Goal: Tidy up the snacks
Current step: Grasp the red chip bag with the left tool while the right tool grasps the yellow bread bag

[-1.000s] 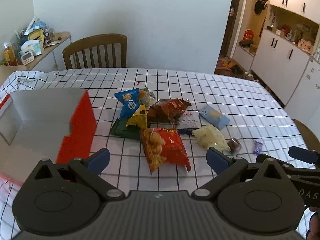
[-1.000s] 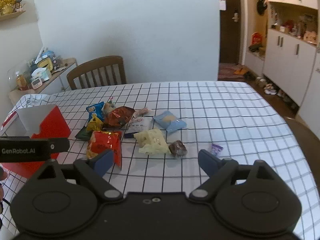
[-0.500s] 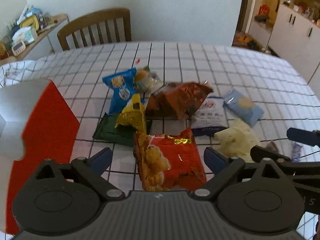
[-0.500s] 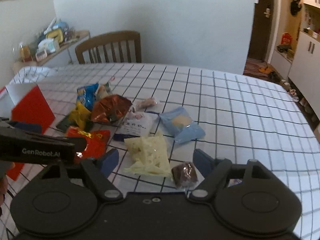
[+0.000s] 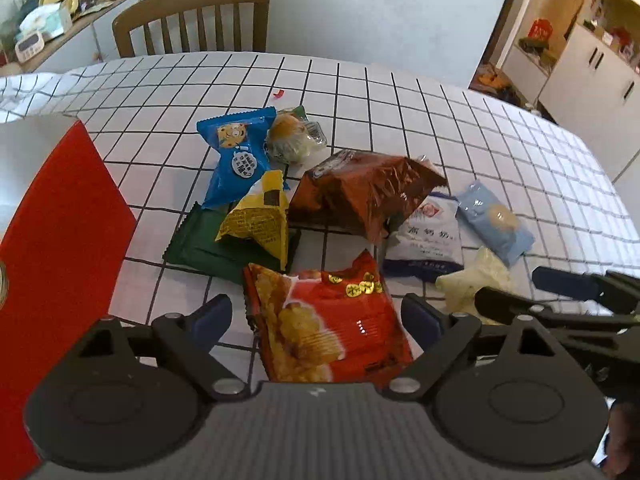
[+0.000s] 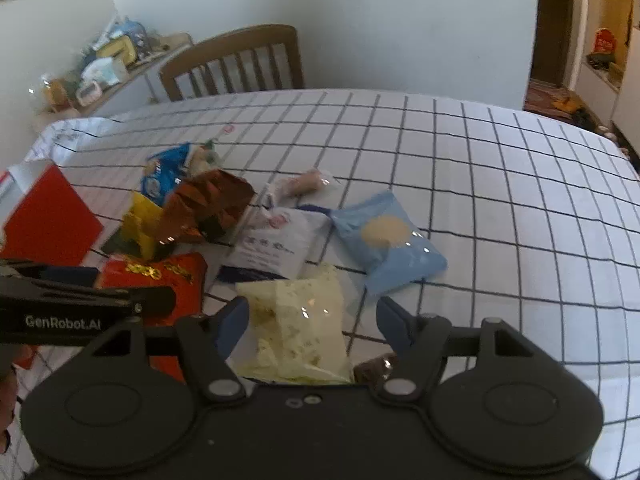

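Observation:
Several snack packets lie in a heap on the checked tablecloth (image 5: 400, 92). In the left wrist view my left gripper (image 5: 316, 316) is low over a red chip bag (image 5: 328, 320). The bag lies between its closing jaws, and the pads do not press on it. In the right wrist view my right gripper (image 6: 313, 320) straddles a pale yellow packet (image 6: 296, 320); its jaws are closing too, without gripping. A red and white box (image 5: 52, 240) stands open at the left. The right gripper (image 5: 560, 292) also shows at the left wrist view's right edge.
Behind the red bag lie a green packet (image 5: 196, 240), a yellow one (image 5: 256, 216), a blue cookie packet (image 5: 236, 156), a brown bag (image 5: 360, 196), a white packet (image 5: 428, 240) and a light blue one (image 6: 388, 240). A wooden chair (image 5: 192, 20) stands at the far edge.
Both grippers have come forward and down towards the heap, so the snacks look larger. Both pairs of jaws have narrowed around the red bag and the pale yellow packet.

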